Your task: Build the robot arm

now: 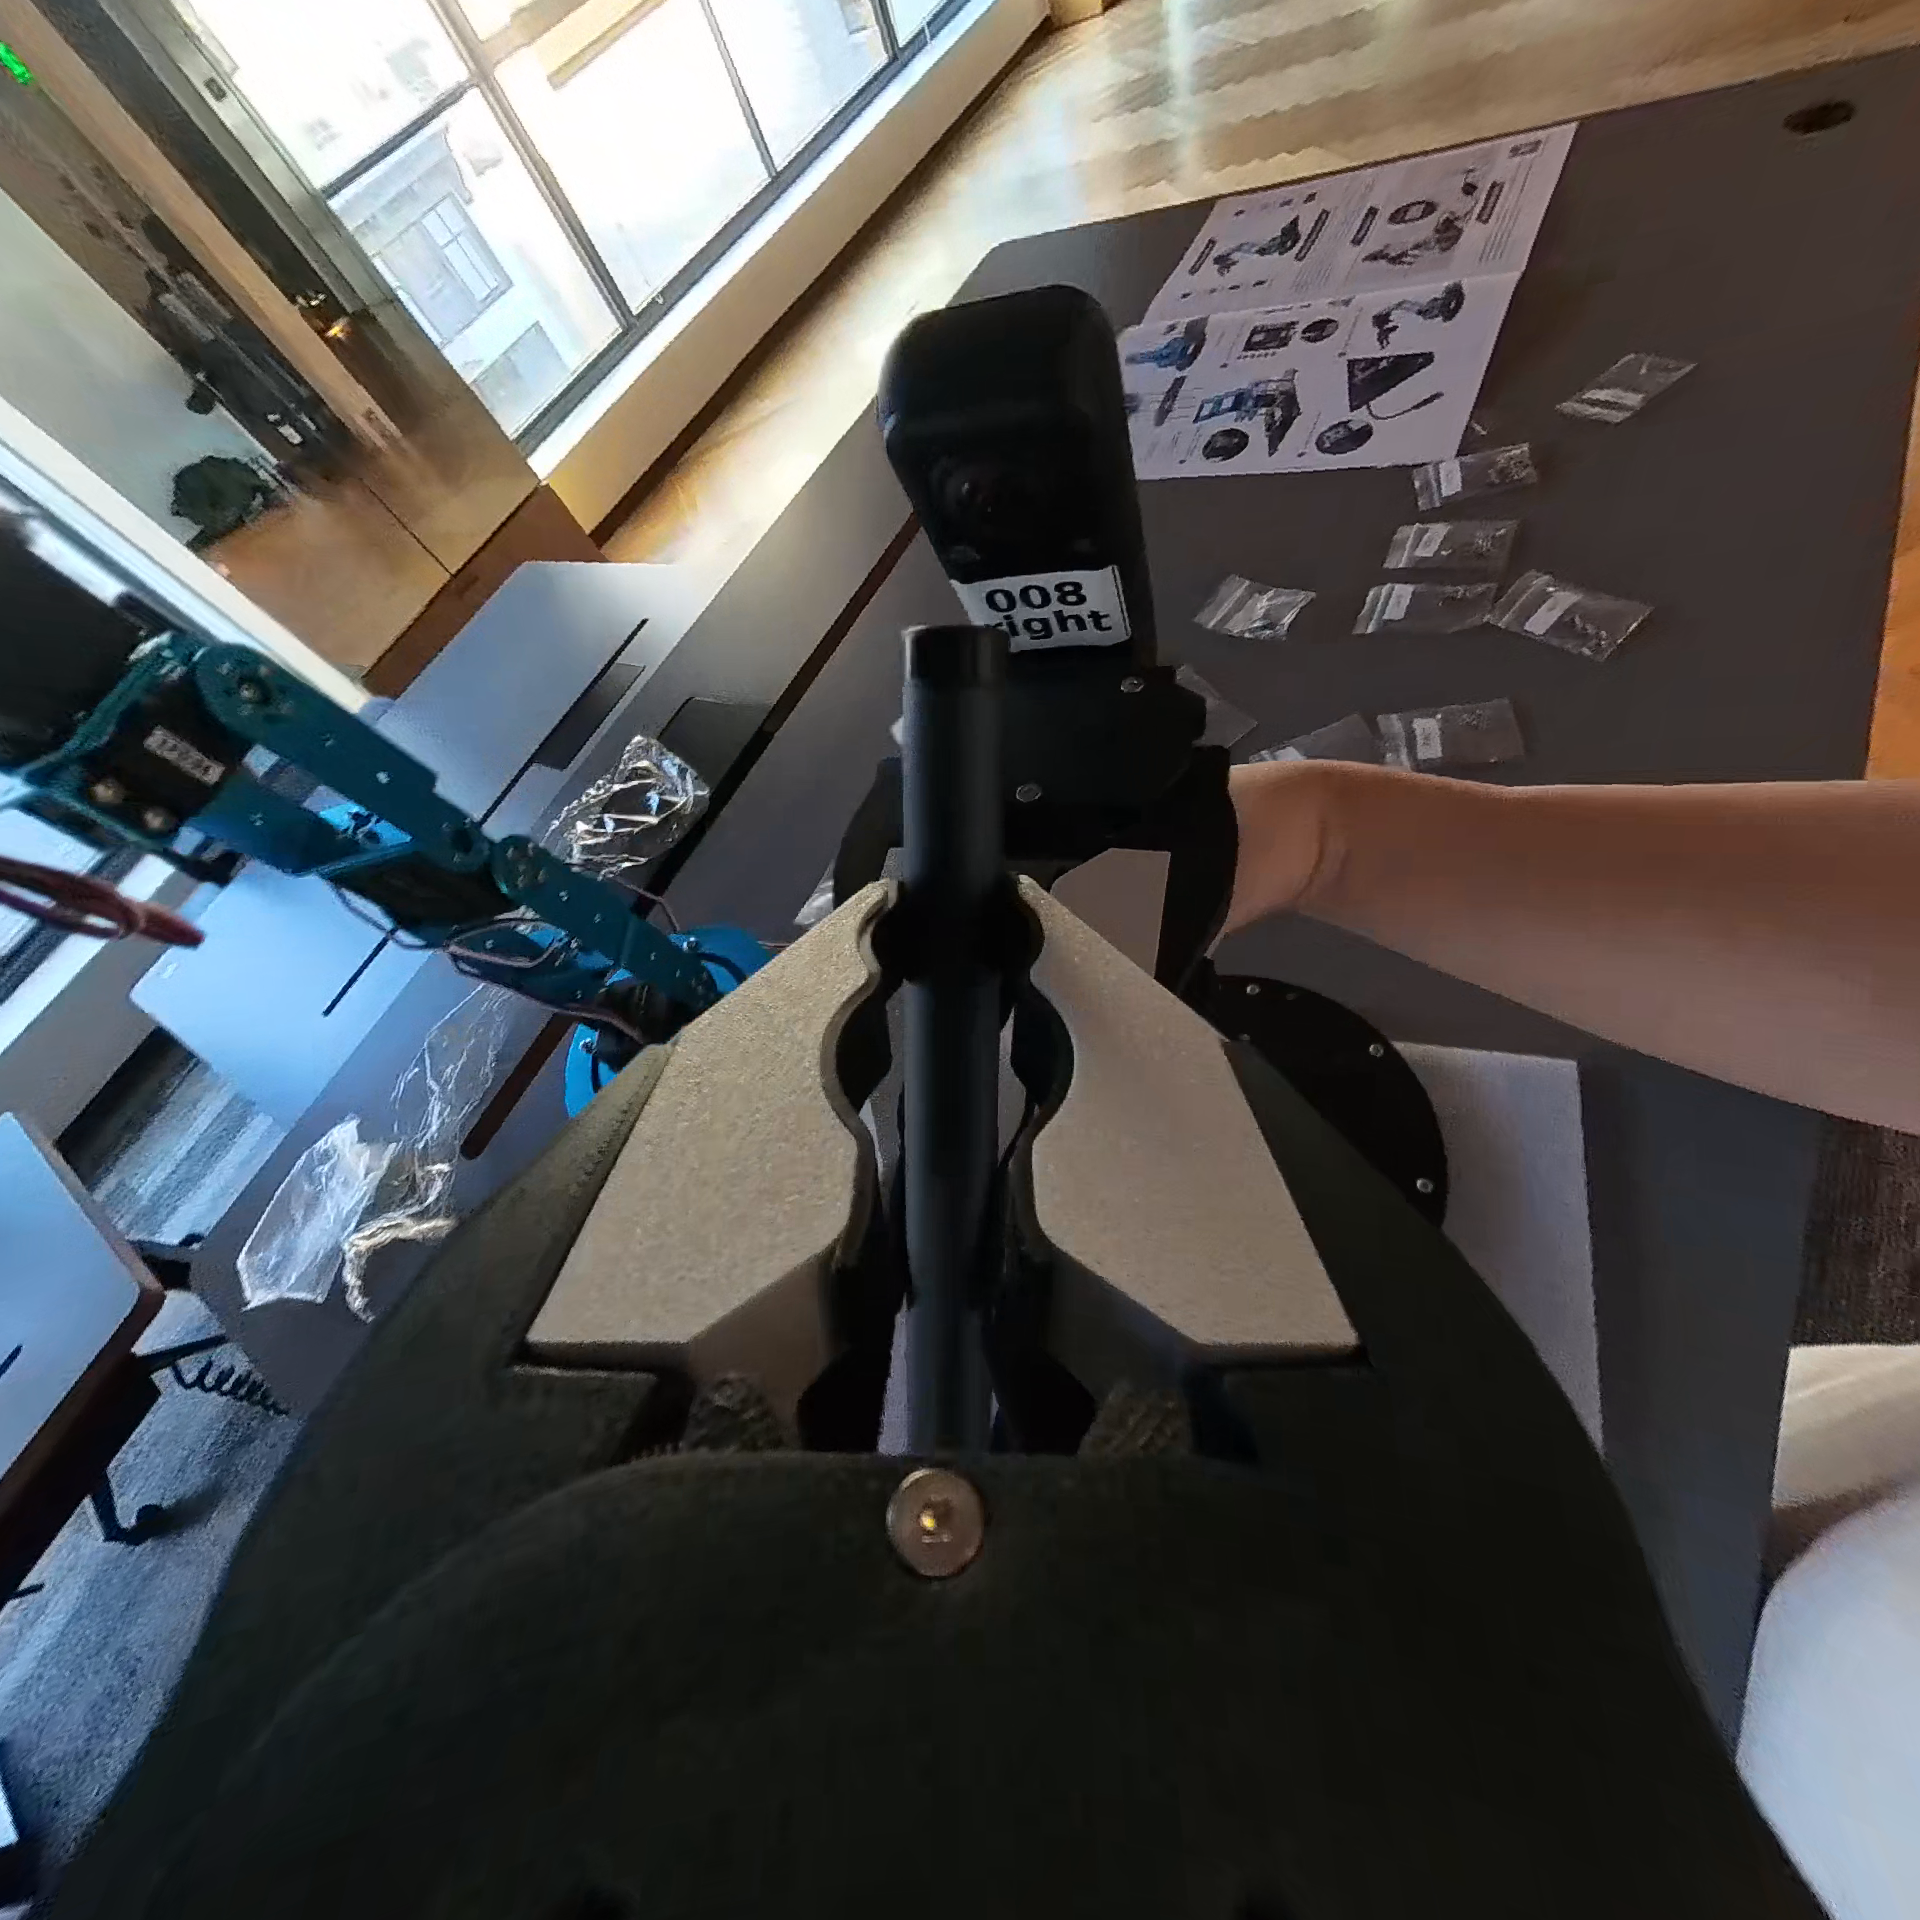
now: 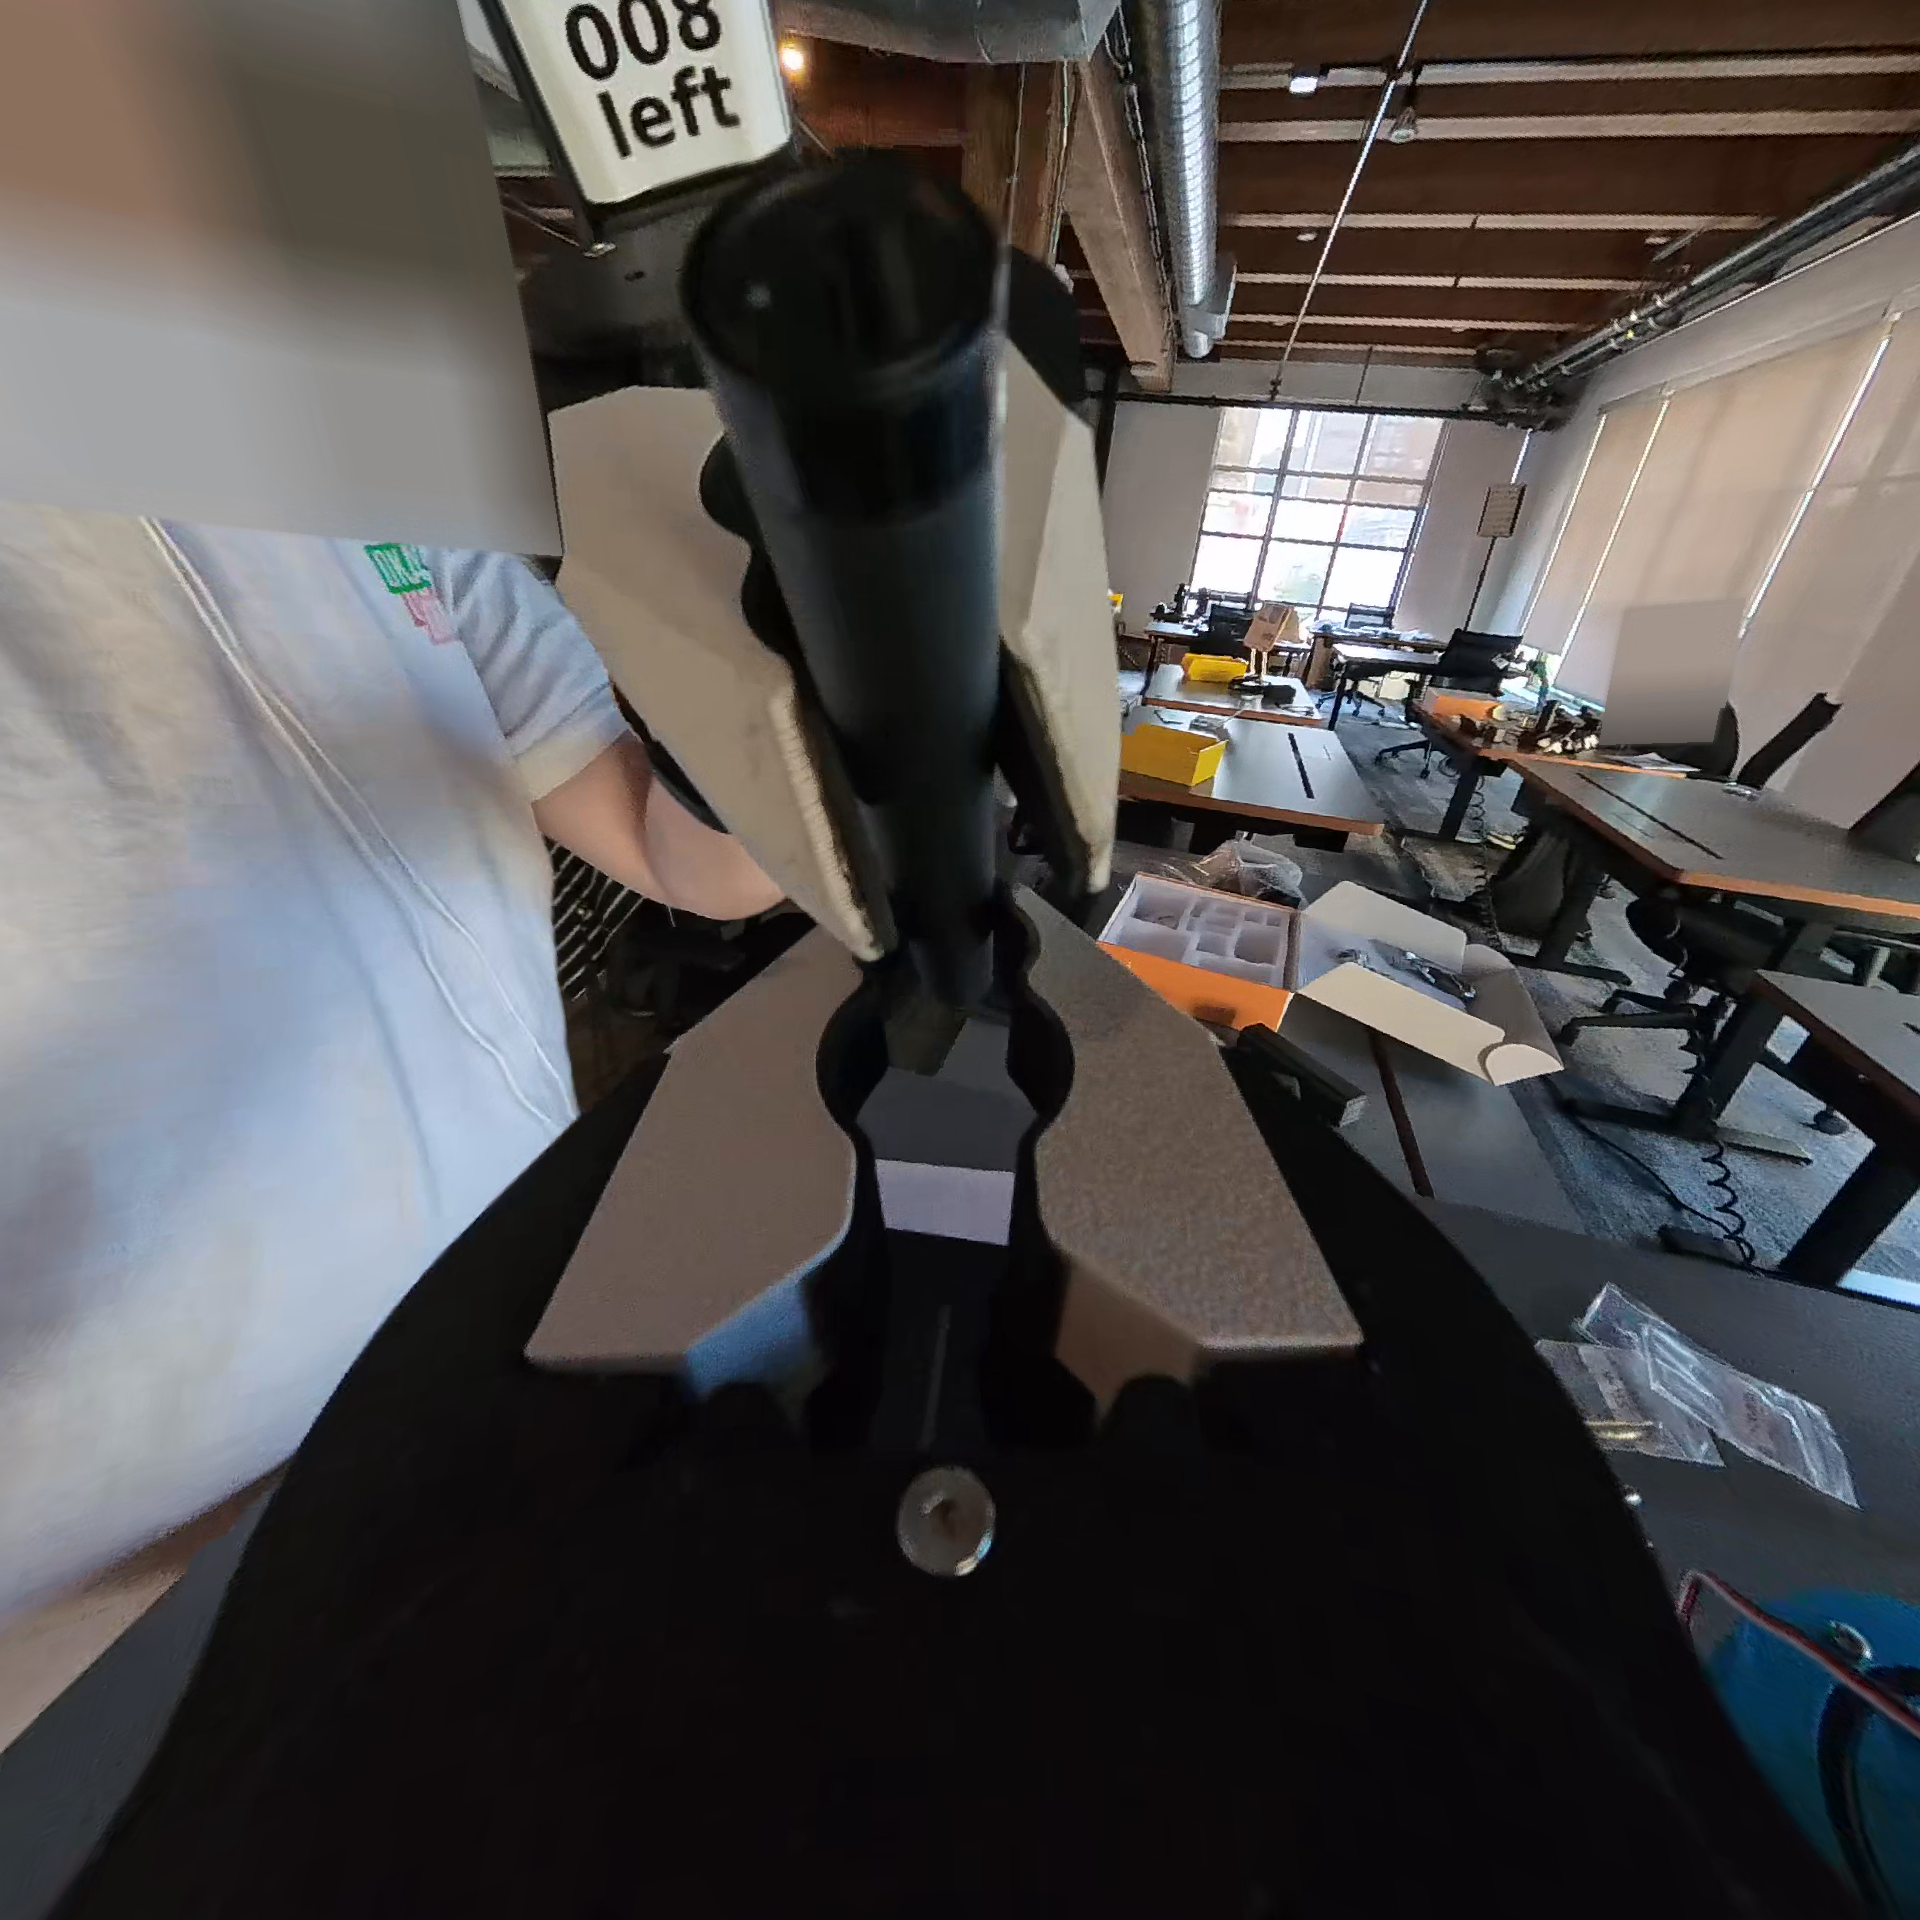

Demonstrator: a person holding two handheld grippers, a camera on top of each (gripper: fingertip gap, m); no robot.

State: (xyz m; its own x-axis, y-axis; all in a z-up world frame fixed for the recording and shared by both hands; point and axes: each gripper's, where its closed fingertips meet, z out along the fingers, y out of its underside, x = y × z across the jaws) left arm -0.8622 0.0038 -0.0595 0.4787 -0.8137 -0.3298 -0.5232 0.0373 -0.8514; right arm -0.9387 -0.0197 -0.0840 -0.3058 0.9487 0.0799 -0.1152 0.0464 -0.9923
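In the left wrist view, the left gripper (image 1: 953,914) had its jaws clamped round a long matte-black tube (image 1: 948,1039) above the dark grey worktop (image 1: 1662,623). In the right wrist view, the right gripper (image 2: 940,961) pinched that tube's lower tip (image 2: 930,1013); keeping both grips coaxial would likely avoid twisting it.

Black tube (image 1: 948,1039) between grey speckled fingers (image 1: 727,1122) on a black gripper body. Teal-blue robot arm (image 1: 416,842) with red wires, dark grey table (image 1: 1714,623), white sheet (image 1: 1351,312) printed black and blue, clear bags (image 1: 1439,608). Yellow bin (image 2: 1169,753), orange box (image 2: 1195,987) with white insert, white shirt (image 2: 260,987) with green-pink patch.
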